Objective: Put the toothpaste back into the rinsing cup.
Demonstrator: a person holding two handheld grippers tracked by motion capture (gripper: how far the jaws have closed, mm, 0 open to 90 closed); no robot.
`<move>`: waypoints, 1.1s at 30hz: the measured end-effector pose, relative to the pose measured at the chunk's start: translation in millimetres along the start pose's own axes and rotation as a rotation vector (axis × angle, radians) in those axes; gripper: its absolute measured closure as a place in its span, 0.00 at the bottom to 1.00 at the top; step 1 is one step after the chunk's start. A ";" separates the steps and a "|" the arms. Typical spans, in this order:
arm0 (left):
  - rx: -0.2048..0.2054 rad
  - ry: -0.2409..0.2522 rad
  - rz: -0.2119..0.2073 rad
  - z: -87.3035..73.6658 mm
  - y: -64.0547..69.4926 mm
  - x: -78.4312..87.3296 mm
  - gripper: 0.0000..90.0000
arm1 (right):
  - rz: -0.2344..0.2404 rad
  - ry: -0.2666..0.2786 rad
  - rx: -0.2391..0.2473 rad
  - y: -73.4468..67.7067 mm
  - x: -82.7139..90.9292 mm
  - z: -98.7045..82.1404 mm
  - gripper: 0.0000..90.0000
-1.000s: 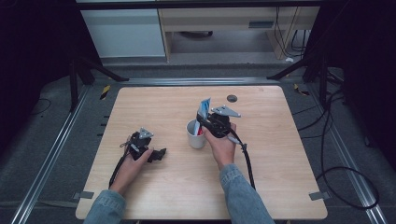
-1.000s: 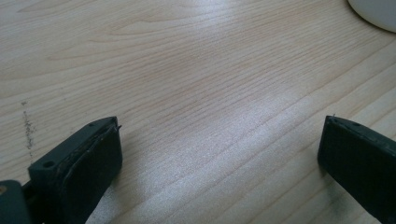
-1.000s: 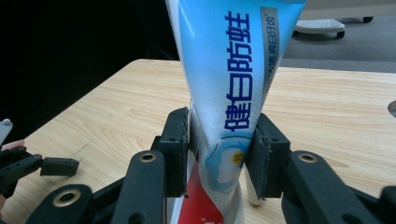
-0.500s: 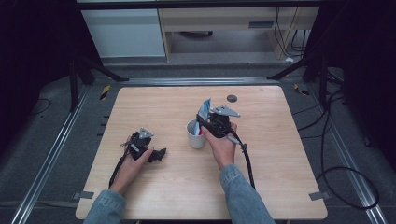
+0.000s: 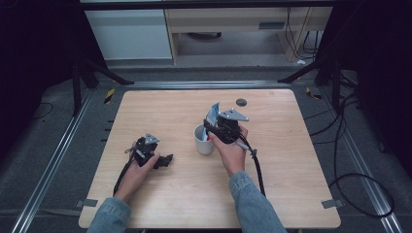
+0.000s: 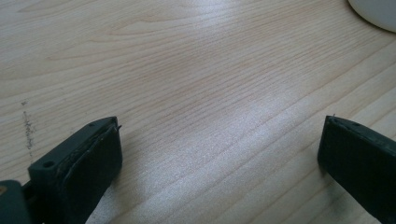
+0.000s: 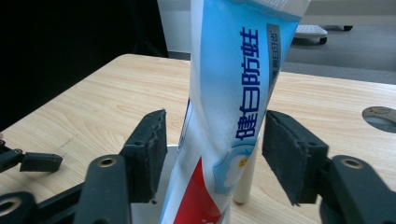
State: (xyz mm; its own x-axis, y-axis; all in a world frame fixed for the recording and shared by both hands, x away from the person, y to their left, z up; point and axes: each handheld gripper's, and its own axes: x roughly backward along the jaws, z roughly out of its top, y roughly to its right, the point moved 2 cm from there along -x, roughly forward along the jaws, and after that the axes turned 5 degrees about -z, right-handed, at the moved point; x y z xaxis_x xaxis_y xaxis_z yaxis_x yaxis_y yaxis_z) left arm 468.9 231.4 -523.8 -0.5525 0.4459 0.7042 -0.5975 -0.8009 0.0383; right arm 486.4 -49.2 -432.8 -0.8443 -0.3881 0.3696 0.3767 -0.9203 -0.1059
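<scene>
A blue, white and red toothpaste tube (image 5: 213, 115) (image 7: 233, 93) stands upright in a white cup (image 5: 203, 141) near the table's middle. A pale stick-like handle (image 7: 245, 182) leans beside it in the cup. My right gripper (image 5: 211, 129) (image 7: 215, 154) sits level around the tube. Its jaws have just been opening, and a small gap shows between each pad and the tube. My left gripper (image 5: 164, 160) (image 6: 219, 154) rests on the wood left of the cup, open wide with nothing between its fingers. The cup's edge (image 6: 373, 11) shows at the top right of the left gripper view.
The light wooden table (image 5: 145, 116) has a dark round hole (image 5: 241, 102) (image 7: 379, 116) behind the cup. A black cable (image 5: 256, 167) trails from the right gripper toward the front edge. Metal rails and dark floor surround the table.
Both hands stay where they were, and the tube stands in the cup as before.
</scene>
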 end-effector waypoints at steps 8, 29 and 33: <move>0.003 0.003 0.000 0.0 0.2 -0.2 0.00 | -0.014 -0.001 0.010 0.8 3.7 2.1 0.35; 0.000 0.000 0.000 0.0 0.0 0.0 0.00 | -0.013 0.001 0.045 1.5 12.6 5.6 0.15; 0.000 0.000 0.000 0.0 0.0 0.0 0.00 | -0.016 -0.005 0.055 1.2 14.7 6.1 0.13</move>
State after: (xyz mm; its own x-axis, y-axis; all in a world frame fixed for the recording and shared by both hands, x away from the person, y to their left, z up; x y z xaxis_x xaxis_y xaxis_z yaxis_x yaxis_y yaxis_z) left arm 468.9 231.4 -523.8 -0.5525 0.4457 0.7043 -0.5976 -0.8009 0.0380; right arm 476.7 -55.7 -421.9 -0.8485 -0.3734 0.3750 0.3839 -0.9220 -0.0496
